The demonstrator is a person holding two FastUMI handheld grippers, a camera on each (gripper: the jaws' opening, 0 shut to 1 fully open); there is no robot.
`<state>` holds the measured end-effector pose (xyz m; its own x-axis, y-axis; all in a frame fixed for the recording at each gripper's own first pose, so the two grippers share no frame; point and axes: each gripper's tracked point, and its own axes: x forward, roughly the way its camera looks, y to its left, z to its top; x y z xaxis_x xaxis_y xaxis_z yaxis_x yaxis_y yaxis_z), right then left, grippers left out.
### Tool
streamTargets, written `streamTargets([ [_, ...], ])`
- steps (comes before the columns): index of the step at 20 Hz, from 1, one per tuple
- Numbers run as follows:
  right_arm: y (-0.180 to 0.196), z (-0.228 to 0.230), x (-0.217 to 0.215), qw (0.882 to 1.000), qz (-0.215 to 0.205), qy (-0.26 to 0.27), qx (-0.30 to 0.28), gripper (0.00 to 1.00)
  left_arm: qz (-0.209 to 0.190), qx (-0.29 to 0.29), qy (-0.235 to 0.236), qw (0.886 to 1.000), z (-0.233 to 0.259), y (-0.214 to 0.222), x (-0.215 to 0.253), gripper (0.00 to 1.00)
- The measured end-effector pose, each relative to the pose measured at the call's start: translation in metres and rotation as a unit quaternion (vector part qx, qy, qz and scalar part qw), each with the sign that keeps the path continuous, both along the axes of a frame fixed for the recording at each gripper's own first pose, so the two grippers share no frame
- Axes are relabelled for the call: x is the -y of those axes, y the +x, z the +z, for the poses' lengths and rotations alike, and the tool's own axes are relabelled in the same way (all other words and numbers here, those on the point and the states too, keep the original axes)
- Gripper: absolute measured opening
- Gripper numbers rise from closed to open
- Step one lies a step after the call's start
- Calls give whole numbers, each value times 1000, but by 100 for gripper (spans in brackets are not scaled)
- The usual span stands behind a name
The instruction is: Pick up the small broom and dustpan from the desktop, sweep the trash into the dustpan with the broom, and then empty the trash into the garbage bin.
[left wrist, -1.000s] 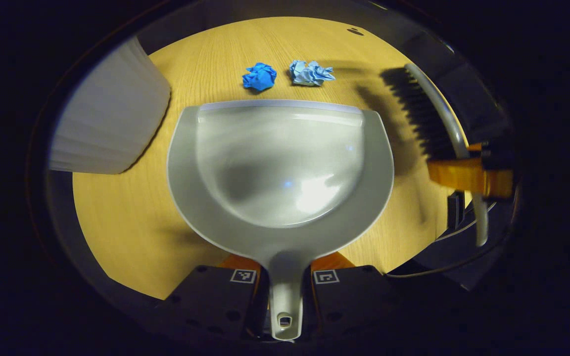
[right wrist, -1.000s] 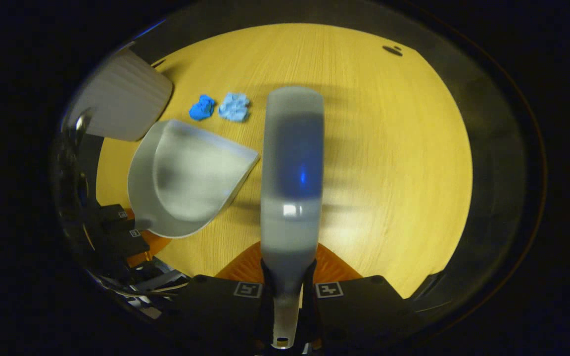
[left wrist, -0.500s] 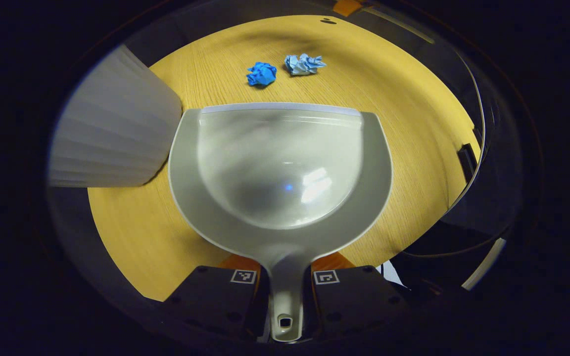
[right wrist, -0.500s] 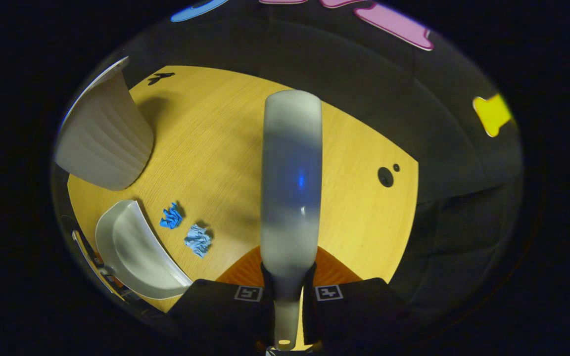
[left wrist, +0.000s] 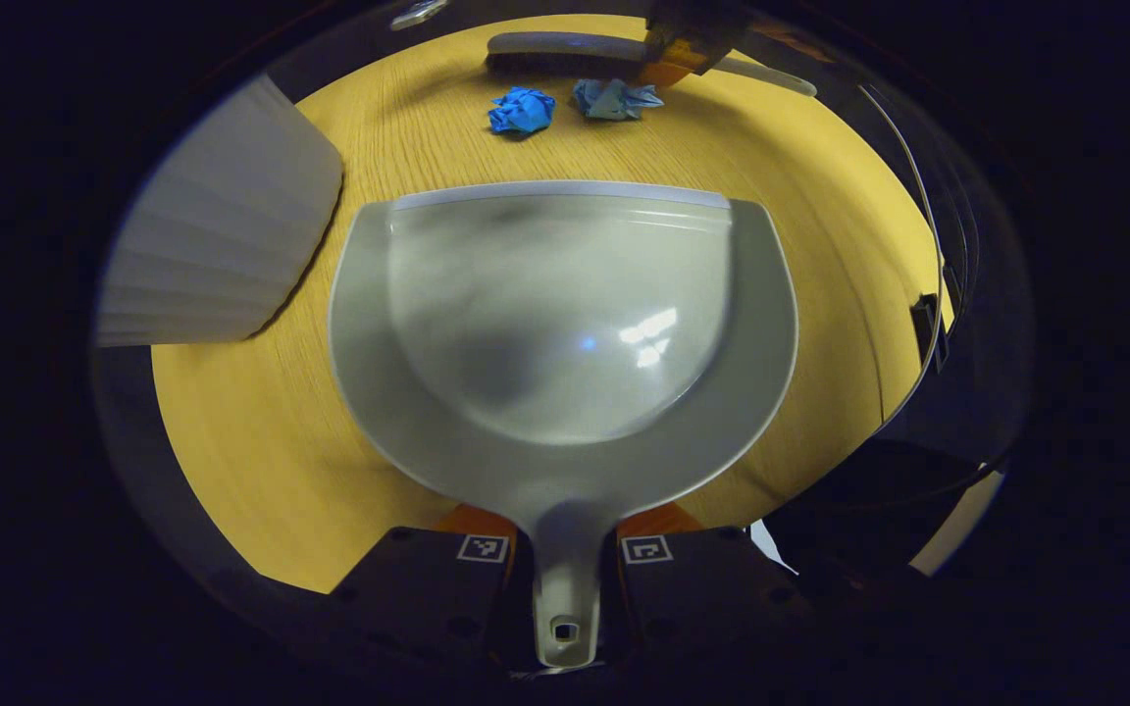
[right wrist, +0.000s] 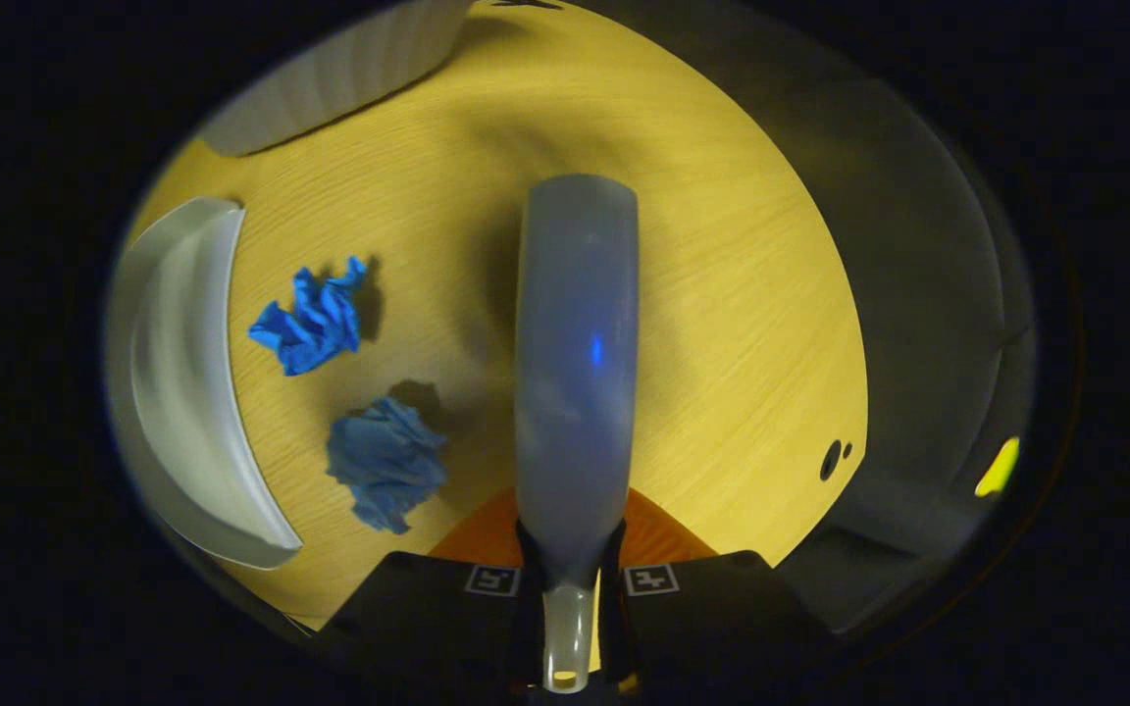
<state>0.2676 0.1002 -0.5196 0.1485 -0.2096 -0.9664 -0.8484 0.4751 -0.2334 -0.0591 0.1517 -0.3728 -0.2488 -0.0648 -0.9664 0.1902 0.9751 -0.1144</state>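
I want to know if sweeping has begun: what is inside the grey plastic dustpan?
Nothing: the grey plastic dustpan looks bare. Both crumpled blue paper balls lie on the wooden desktop beyond its lip.

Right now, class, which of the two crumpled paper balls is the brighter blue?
The bright blue paper ball, nearer the white bin; the pale blue paper ball looks greyer.

The left gripper view is looking forward and down across the dustpan [left wrist: 565,324] toward two blue paper wads [left wrist: 522,109]. The right gripper view is looking steeply down along the broom [right wrist: 577,363], close above the desk [right wrist: 722,294]; both are sharing those wads.
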Motion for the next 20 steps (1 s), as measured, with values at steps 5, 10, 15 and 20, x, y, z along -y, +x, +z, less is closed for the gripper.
streamTargets([
  [5,-53,17,-27,991,66,42,-109,24,-3,10,3,1000,0,-2,2,27],
  [10,-111,24,-39,965,43,111,-234,24,-47,18,-8,999,1,-8,0,25],
  [15,-165,30,-57,915,-98,198,-339,24,-44,25,-6,999,-2,-13,4,25],
  [20,-170,70,-78,843,-233,379,-303,21,-35,72,6,997,5,-11,3,26],
])
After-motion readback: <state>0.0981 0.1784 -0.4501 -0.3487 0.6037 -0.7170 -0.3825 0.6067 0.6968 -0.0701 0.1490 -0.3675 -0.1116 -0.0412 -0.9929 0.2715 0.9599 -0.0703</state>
